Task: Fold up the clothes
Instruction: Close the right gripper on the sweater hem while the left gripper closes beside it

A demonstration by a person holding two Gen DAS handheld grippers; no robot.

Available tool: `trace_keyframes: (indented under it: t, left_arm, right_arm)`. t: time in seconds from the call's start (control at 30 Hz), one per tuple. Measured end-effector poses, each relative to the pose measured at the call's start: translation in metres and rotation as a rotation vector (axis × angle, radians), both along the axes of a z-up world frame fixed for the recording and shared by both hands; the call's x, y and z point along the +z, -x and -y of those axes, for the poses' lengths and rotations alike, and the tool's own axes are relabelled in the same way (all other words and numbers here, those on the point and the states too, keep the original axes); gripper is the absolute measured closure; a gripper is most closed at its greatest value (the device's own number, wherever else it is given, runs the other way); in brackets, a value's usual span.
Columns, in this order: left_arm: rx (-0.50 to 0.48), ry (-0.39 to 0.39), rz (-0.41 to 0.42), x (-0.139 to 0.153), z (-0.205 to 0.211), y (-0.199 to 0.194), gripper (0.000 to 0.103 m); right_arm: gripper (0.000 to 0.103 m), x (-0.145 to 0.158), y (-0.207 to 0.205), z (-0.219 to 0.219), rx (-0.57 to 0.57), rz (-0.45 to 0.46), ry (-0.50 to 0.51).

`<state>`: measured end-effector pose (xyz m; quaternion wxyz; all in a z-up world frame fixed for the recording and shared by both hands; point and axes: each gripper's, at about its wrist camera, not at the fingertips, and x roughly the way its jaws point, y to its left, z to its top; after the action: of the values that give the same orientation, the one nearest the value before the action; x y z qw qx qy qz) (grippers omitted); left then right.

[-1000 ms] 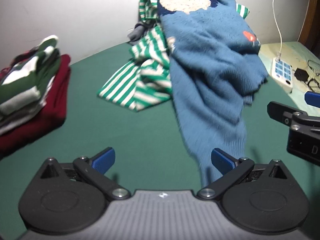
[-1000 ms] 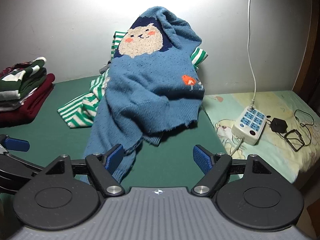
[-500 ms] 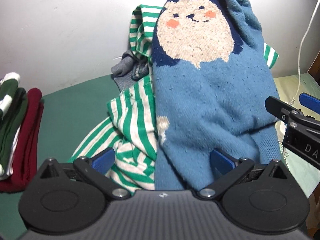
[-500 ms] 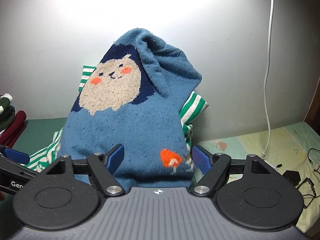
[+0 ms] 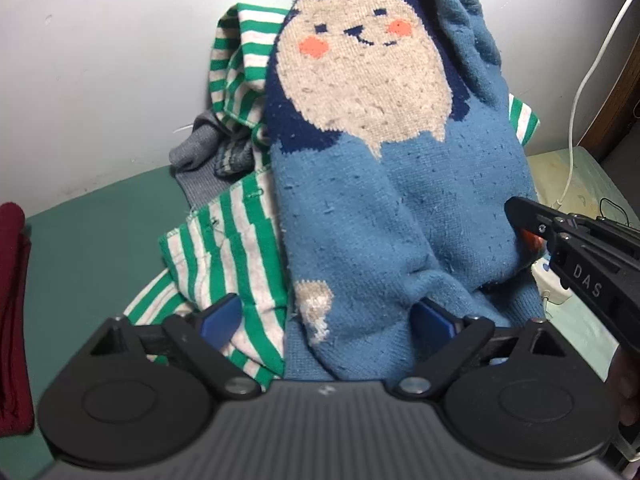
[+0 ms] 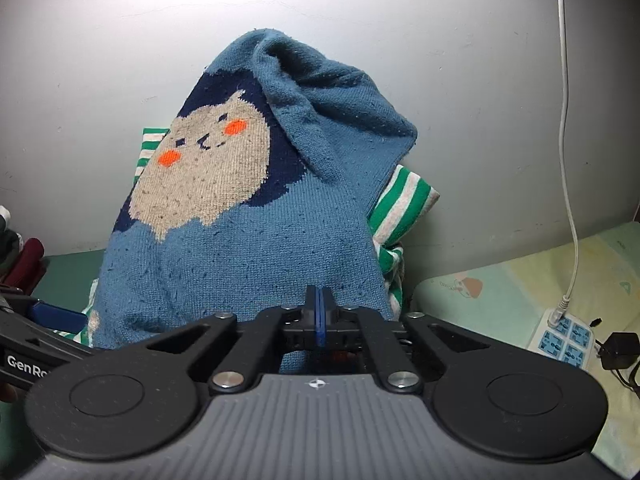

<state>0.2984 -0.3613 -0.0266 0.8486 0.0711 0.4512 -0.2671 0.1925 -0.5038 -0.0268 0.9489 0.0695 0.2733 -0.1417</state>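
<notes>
Fabric now fills both views: the grippers have closed in on the blue sweater [image 5: 400, 216] heaped against the wall at the bed's [image 5: 92, 232] far edge. Left gripper [image 5: 328, 320] wide, narrowing around it; right gripper [image 6: 319, 316] has snapped closed at its hem, whether pinching knit I cannot tell. Only the left view shows grey clothing [image 5: 204, 152].

Blue sweater [image 5: 400, 208]: chunky knit, pilled, fuzzy, w/ woolly beige face patch. Striped garment [image 5: 228, 248]: thin smooth jersey cloth, green/white. Grey knit [image 5: 196, 152] behind it, ribbed. Grippers: matt black plastic, small shiny metal screws, blue pads [image 5: 220, 318] look rubbery. Green bed cover [image 5: 92, 240]: smooth matt cloth. Power strip [image 6: 560, 334]: glossy white plastic.
</notes>
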Motion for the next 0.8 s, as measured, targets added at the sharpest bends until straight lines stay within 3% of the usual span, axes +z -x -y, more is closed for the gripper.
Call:
trace_keyframes:
  t: [0.07, 0.13, 0.2, 0.23, 0.27, 0.3, 0.33, 0.37, 0.43, 0.6, 0.67, 0.7, 0.73, 0.77, 0.8]
  left_arm:
    - [-0.011, 0.01, 0.004, 0.006, 0.002, 0.009, 0.04]
    - [-0.019, 0.0, 0.017, 0.01, 0.007, 0.016, 0.048]
    - [-0.024, -0.015, 0.033, 0.011, 0.01, 0.019, 0.049]
    - [-0.023, -0.016, 0.037, 0.01, 0.009, 0.019, 0.048]
    - [-0.014, -0.01, 0.034, 0.008, 0.006, 0.018, 0.042]
    - [-0.004, 0.002, 0.029, 0.008, 0.002, 0.017, 0.038]
    - [0.003, 0.018, 0.022, 0.008, -0.003, 0.016, 0.032]
    - [0.012, 0.032, 0.016, 0.007, -0.007, 0.014, 0.02]
    - [0.033, 0.056, 0.007, 0.003, -0.013, 0.01, 0.004]
    - [0.04, 0.056, -0.021, -0.004, -0.005, 0.001, 0.0]
    - [0.032, 0.036, -0.009, -0.005, 0.001, 0.002, 0.0]
    - [0.032, 0.034, -0.006, -0.005, 0.002, 0.003, 0.001]
    - [0.031, 0.036, 0.001, -0.005, 0.003, 0.005, 0.003]
    - [0.025, 0.04, 0.009, -0.003, 0.004, 0.007, 0.01]
    - [0.015, 0.045, 0.017, -0.001, 0.005, 0.009, 0.014]
  right_arm:
    - [0.103, 0.0, 0.003, -0.005, 0.036, 0.004, 0.036]
    - [0.103, 0.001, 0.005, -0.01, 0.052, 0.001, 0.056]
    - [0.102, 0.001, 0.006, -0.01, 0.039, -0.004, 0.057]
    - [0.088, 0.0, 0.006, -0.009, 0.034, -0.005, 0.055]
    - [0.075, -0.001, 0.007, -0.007, 0.023, -0.003, 0.06]
    - [0.046, -0.002, 0.008, -0.006, 0.013, 0.005, 0.067]
    - [0.036, -0.002, 0.01, -0.005, 0.002, 0.014, 0.075]
    - [0.032, -0.003, 0.011, -0.004, -0.008, 0.022, 0.083]
    - [0.031, -0.007, 0.01, 0.0, 0.003, 0.012, 0.078]
    - [0.032, -0.016, 0.003, 0.007, -0.001, -0.018, 0.015]
    - [0.047, -0.017, 0.003, 0.007, 0.009, -0.013, -0.004]
    - [0.059, -0.017, 0.004, 0.005, 0.01, -0.01, 0.01]
    - [0.066, -0.016, 0.006, 0.002, 0.004, -0.002, 0.043]
    - [0.081, -0.016, 0.008, -0.001, -0.002, 0.006, 0.077]
    - [0.087, -0.015, 0.01, -0.004, -0.008, 0.014, 0.112]
